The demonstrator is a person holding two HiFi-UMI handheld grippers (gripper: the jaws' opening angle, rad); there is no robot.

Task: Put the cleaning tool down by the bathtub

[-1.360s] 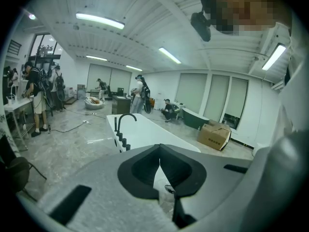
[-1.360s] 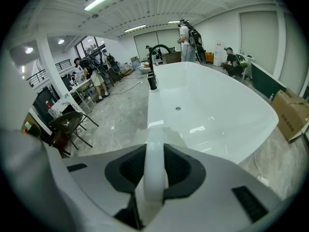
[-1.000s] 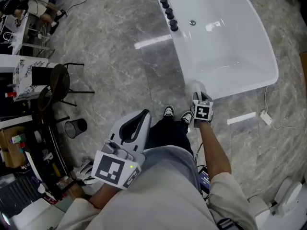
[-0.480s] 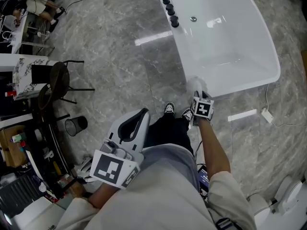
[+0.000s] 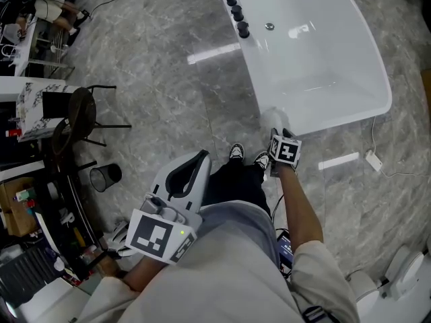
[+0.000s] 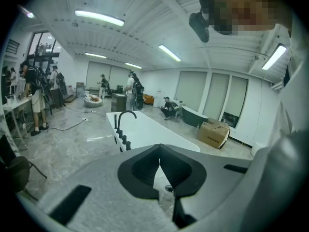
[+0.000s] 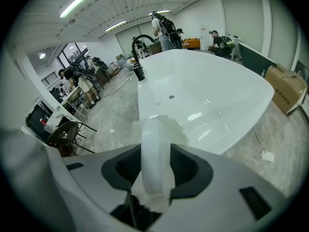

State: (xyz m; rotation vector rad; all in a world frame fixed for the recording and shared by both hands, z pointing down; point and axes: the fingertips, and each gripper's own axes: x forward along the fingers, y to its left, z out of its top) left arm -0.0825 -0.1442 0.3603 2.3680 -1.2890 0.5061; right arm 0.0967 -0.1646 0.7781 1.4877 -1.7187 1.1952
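The cleaning tool (image 7: 154, 149), a white brush with a looped handle, stands between the jaws of my right gripper (image 7: 154, 154). Those jaws have just been opening and now stand wide, with the handle still between the pads. In the head view the tool's white head (image 5: 273, 120) rests on the floor at the near corner of the white bathtub (image 5: 316, 52), just ahead of my right gripper (image 5: 275, 136). My left gripper (image 5: 199, 160) hangs over the person's lap, shut and empty, its tips meeting (image 6: 160, 148).
Black tap fittings (image 5: 236, 12) line the tub's left rim. The person's shoes (image 5: 237, 155) stand just left of the tool. A black chair (image 5: 77, 116) and a wire bin (image 5: 106, 177) stand at the left; a cable and plug (image 5: 372, 161) lie to the right.
My right gripper has rolled slightly at the tub's corner, its marker cube now tilted. The left gripper has kept still.
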